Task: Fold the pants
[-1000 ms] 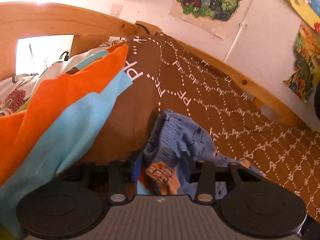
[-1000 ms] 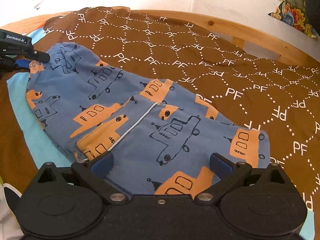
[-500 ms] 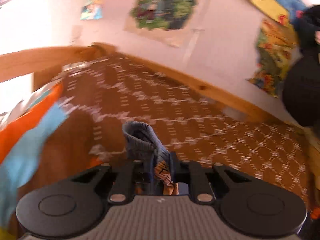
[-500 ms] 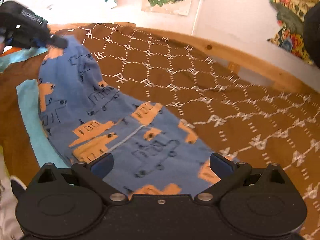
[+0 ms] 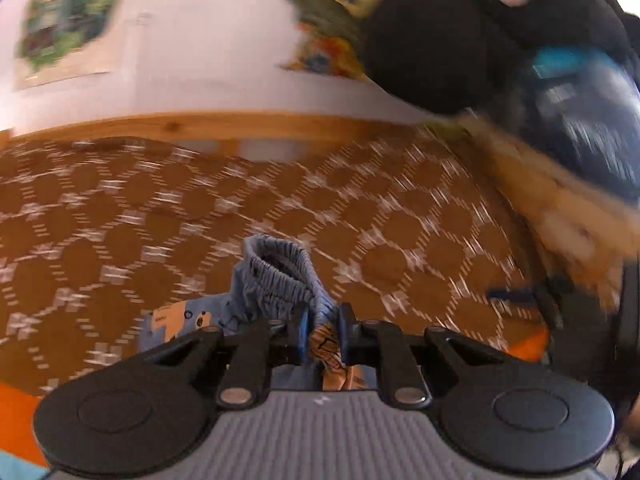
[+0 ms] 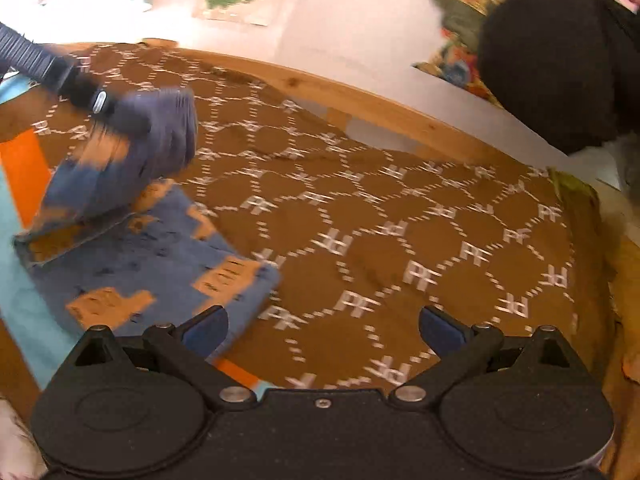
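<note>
Through my left wrist camera, my left gripper (image 5: 323,334) is clamped on the pants (image 5: 276,280): the blue pads pinch a fold of blue and orange cloth, and the gathered elastic waistband stands up in a loop just past the fingertips, raised off the brown bedspread (image 5: 120,208) with its white hexagon pattern. A bit of the printed fabric hangs down to the left below the waistband. The picture is smeared with blur; beyond the bedspread runs the wooden bed frame (image 5: 200,124), then a white wall with posters (image 5: 68,20), and a dark sleeve (image 5: 448,40) fills the upper right. Through my right wrist camera, my right gripper (image 6: 322,326) is spread wide with nothing between its blue pads, hovering over bare bedspread (image 6: 400,208). The pants (image 6: 160,256) lie at the left on the bed, their near corner just beside my left-hand pad, while the far end is lifted and curled over in the blurred left gripper (image 6: 96,104) at the upper left. Orange and light blue cloth (image 6: 20,168) shows under and beside the pants at the left edge
</note>
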A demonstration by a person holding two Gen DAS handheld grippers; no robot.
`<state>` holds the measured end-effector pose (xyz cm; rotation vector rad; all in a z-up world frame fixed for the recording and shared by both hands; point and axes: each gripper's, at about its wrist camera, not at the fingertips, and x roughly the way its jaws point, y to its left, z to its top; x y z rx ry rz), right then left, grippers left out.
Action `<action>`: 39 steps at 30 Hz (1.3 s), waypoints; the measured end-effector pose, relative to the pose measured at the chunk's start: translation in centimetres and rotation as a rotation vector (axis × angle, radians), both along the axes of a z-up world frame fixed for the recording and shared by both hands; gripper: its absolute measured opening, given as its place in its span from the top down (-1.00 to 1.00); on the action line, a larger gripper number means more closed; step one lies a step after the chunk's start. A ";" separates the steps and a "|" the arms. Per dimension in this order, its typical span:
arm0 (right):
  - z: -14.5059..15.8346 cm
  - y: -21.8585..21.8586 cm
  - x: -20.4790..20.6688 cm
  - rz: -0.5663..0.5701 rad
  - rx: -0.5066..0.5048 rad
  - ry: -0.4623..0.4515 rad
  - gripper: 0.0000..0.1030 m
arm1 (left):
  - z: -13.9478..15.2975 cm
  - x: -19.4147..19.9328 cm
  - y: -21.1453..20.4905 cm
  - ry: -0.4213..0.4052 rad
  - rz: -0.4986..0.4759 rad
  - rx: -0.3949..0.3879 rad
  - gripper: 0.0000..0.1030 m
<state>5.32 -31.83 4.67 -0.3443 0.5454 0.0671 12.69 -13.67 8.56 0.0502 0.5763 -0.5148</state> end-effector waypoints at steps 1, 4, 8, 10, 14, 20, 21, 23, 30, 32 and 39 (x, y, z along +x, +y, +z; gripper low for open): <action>-0.1 -0.6 0.2 -0.010 -0.008 0.000 -0.97 | -0.9 -0.1 -1.2 0.012 -0.027 0.022 0.67; -0.5 -2.9 0.9 -0.058 0.008 0.007 -0.97 | -3.9 0.1 -3.5 0.056 -0.099 0.073 0.44; -1.3 -5.1 1.3 -0.113 0.093 0.040 -0.97 | -6.7 -1.0 -3.9 0.104 -0.108 0.106 -0.17; -1.6 -5.4 1.4 -0.111 0.140 0.046 -0.97 | -7.3 -1.6 -3.7 0.093 -0.112 0.128 -0.29; -1.4 -5.2 1.4 -0.061 0.289 0.024 -0.87 | -7.9 -2.6 -3.5 0.032 -0.129 0.217 -0.30; -2.0 -3.5 3.7 0.084 0.559 0.091 -0.31 | -9.0 -2.3 -3.3 0.064 -0.163 0.263 0.03; -2.1 -2.9 4.0 0.098 0.569 0.103 -0.17 | -9.1 -2.3 -3.2 0.067 -0.160 0.271 0.15; -2.7 -2.1 4.7 0.115 0.579 0.133 -0.01 | -9.0 -2.0 -2.9 0.078 -0.158 0.267 0.38; -4.7 -1.4 5.8 0.108 0.665 0.240 0.12 | -8.7 -2.2 -3.2 0.054 -0.173 0.307 0.81; -5.0 -1.6 5.7 0.098 0.688 0.245 0.18 | -8.7 -2.1 -3.0 0.061 -0.164 0.292 0.83; -4.3 -2.0 5.3 0.101 0.724 0.225 0.84 | -8.2 -2.2 -2.5 0.061 -0.146 0.265 0.89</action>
